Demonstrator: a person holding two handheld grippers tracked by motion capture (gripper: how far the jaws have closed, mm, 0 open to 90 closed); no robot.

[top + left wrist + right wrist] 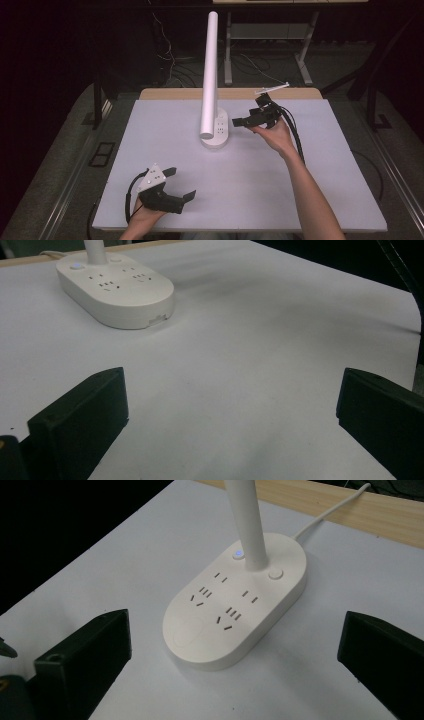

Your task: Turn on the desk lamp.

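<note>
A white desk lamp stands mid-table on an oval base with sockets on top, and its long white tube leans toward the camera. My right gripper is held open just right of the base, jaws pointing at it. In the right gripper view the base lies between and beyond the open jaws, and a small button glows blue beside the stem. Over the near left of the table my left gripper is open and empty; the base lies far ahead of its jaws.
The white table top has a wooden strip along its far edge. The lamp's white cable runs off over that strip. Each gripper trails a black cable. Dark floor, wires and desk legs lie beyond the table.
</note>
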